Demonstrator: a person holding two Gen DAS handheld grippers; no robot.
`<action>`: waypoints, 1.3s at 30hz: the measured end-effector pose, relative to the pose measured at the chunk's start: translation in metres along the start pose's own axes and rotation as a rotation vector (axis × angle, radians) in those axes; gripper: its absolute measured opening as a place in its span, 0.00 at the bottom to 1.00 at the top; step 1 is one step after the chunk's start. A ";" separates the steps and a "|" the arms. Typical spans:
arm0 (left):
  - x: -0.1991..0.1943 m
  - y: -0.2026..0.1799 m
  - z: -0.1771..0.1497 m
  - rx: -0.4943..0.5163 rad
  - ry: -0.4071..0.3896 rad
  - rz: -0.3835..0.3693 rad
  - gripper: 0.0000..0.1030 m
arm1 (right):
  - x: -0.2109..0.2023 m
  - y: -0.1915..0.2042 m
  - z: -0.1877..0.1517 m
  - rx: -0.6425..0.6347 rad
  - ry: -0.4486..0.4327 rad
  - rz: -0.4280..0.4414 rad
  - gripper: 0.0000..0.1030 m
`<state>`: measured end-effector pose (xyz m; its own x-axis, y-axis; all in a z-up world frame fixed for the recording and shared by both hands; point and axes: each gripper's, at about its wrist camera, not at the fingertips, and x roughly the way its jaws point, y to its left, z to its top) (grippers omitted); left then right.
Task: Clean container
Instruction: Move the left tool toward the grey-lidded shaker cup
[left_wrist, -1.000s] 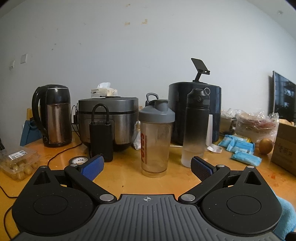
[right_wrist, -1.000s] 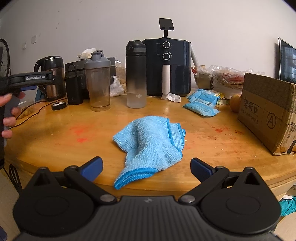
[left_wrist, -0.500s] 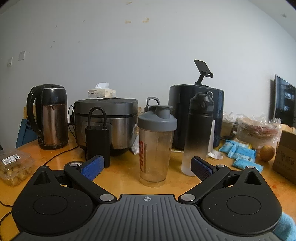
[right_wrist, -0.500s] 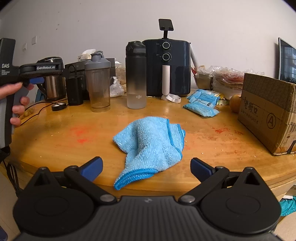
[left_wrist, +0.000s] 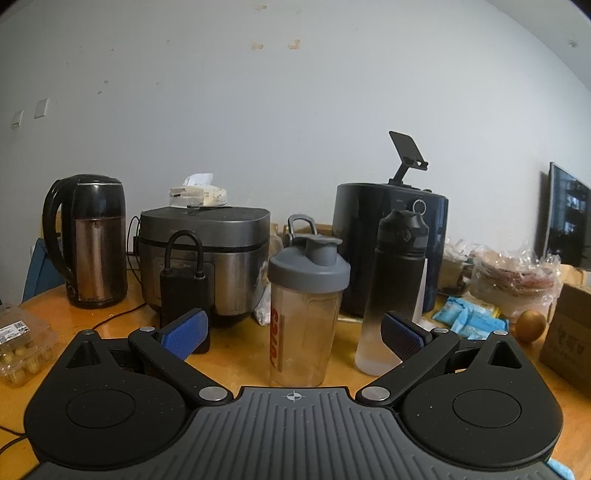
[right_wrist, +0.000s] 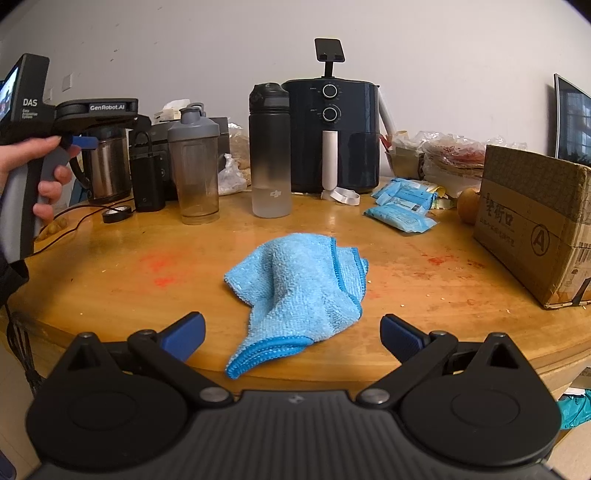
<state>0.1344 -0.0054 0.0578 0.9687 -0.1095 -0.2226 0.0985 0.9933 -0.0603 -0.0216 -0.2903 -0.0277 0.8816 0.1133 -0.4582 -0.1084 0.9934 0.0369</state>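
Note:
A clear shaker bottle (left_wrist: 306, 314) with a grey lid stands upright on the wooden table, dead ahead of my left gripper (left_wrist: 293, 334), which is open and empty a short way in front of it. The same shaker bottle (right_wrist: 195, 166) shows at the back left in the right wrist view. A crumpled blue cloth (right_wrist: 299, 284) lies near the table's front edge, just ahead of my right gripper (right_wrist: 291, 334), also open and empty. The left gripper (right_wrist: 85, 141) appears there at far left, held by a hand (right_wrist: 40, 162).
Right of the shaker stands a black-to-clear water bottle (left_wrist: 391, 295). Behind are a kettle (left_wrist: 92, 240), a rice cooker (left_wrist: 207, 258), a black power bank (left_wrist: 184, 291) and an air fryer (right_wrist: 332, 136). A cardboard box (right_wrist: 532, 225) and blue packets (right_wrist: 402, 206) sit at right.
My left gripper has risen and moved forward toward the shaker bottle, which now looms larger and centred. The right gripper and cloth have stayed still.

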 end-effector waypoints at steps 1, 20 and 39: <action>0.002 0.000 0.001 0.003 0.000 0.003 1.00 | 0.000 0.000 0.000 0.001 0.000 0.000 1.00; -0.075 0.012 -0.015 -0.047 -0.017 0.040 1.00 | -0.008 -0.006 -0.001 0.020 -0.022 0.010 1.00; -0.112 -0.008 0.029 -0.004 -0.087 -0.007 1.00 | -0.016 -0.008 0.000 0.029 -0.039 0.027 1.00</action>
<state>0.0314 0.0004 0.1117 0.9841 -0.1130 -0.1369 0.1049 0.9923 -0.0652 -0.0345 -0.2999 -0.0207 0.8958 0.1404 -0.4216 -0.1200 0.9900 0.0748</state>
